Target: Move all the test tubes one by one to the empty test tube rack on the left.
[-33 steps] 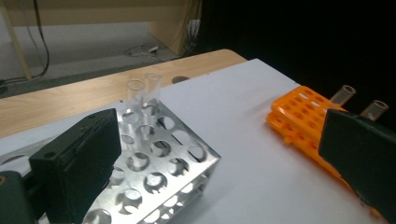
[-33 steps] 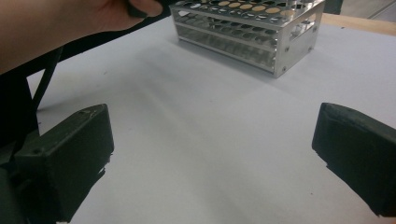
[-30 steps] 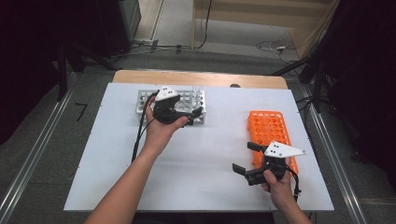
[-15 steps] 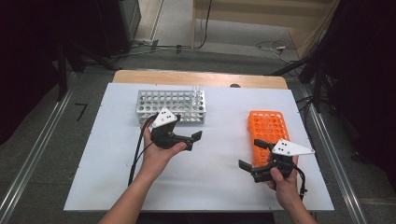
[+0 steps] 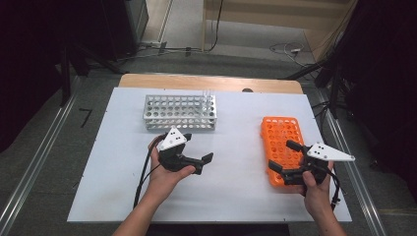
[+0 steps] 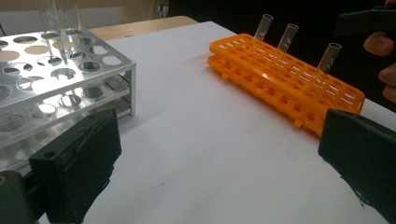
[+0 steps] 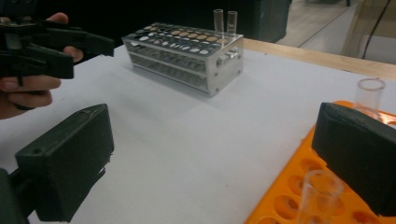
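Your left gripper (image 5: 199,163) was over the white desk (image 5: 231,187), in front of the metal rack (image 5: 180,112) and apart from it. Its fingers (image 6: 74,168) stood wide open and held nothing; in the left gripper view only bare desk lay between them. They pointed toward the right side of the desk, where the orange rack (image 5: 282,142) was.

Your right gripper (image 5: 287,160) was at the near end of the orange rack, at its left edge. Its fingers (image 7: 65,163) were also wide open and empty. In the right gripper view, one finger was over the white desk and the other was over the orange rack (image 7: 299,191). A glass tube (image 7: 320,196) stood in this rack in the gap between the fingers, close to the finger over the rack, but no finger touched it. Another tube (image 7: 369,95) stood behind that finger.

In the left gripper view, three tubes (image 6: 285,39) stood in the orange rack (image 6: 289,84), and they leaned a little. Two tubes (image 7: 224,21) stood upright in the metal rack (image 7: 187,53), in the holes at its far right corner as the high view showed it. In the high view these tubes (image 5: 208,93) were difficult to see, because the glass was clear.

The two racks were well apart on the desk, the metal one at the far left and the orange one at the right. Your hands (image 5: 164,179) held the grippers from below.
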A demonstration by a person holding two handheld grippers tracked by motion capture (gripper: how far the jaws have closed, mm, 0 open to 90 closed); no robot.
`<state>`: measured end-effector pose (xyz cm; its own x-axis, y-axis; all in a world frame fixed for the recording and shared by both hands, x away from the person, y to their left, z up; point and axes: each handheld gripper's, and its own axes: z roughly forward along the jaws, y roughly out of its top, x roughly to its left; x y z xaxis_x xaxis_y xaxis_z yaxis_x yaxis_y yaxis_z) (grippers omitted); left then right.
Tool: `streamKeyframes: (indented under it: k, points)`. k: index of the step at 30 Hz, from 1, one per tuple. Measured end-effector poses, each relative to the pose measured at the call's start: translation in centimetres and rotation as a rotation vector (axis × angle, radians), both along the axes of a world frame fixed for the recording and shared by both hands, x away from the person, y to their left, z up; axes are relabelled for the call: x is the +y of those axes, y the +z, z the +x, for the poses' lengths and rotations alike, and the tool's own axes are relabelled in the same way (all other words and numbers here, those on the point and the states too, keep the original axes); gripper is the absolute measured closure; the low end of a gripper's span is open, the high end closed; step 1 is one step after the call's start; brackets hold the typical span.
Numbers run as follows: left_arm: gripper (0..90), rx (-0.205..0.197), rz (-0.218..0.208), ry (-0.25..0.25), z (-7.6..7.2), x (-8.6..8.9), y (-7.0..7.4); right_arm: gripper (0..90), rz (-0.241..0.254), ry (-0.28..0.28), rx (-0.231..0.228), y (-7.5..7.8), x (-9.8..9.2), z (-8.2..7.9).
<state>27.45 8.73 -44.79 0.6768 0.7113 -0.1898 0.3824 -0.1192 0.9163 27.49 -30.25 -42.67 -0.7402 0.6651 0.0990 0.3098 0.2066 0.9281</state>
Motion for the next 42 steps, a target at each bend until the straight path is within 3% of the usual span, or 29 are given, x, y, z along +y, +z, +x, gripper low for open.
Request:
streamKeyframes:
  k: [9,12,16,20,23,32,42]
  points:
    - [0.0,0.007,-0.007,0.013,-0.3,0.9,-0.1,2.0,0.0,-0.051,0.034,-0.7,-2.5,0.7]
    - [0.0,0.017,-0.022,0.006,-0.2,0.9,-0.1,3.9,-0.009,-0.079,0.073,-1.6,-3.1,1.2]
    - [0.0,0.019,-0.031,0.005,-0.2,1.0,0.0,7.8,-0.019,-0.073,0.124,-2.7,-3.3,1.8]
    - [0.0,0.018,-0.03,0.006,-0.2,1.0,0.0,19.0,-0.05,-0.106,0.169,-3.3,-3.3,2.1]
    - [0.0,0.017,-0.031,0.005,-0.2,1.1,0.0,27.6,-0.085,-0.122,0.183,-3.6,-3.1,2.1]
    - [0.0,0.016,-0.04,0.009,-0.2,1.4,0.2,55.2,-0.124,-0.144,0.215,-4.2,-3.3,2.3]
    - [0.0,0.021,-0.041,0.009,-0.2,1.4,0.1,71.2,-0.158,-0.144,0.222,-4.4,-3.1,2.4]
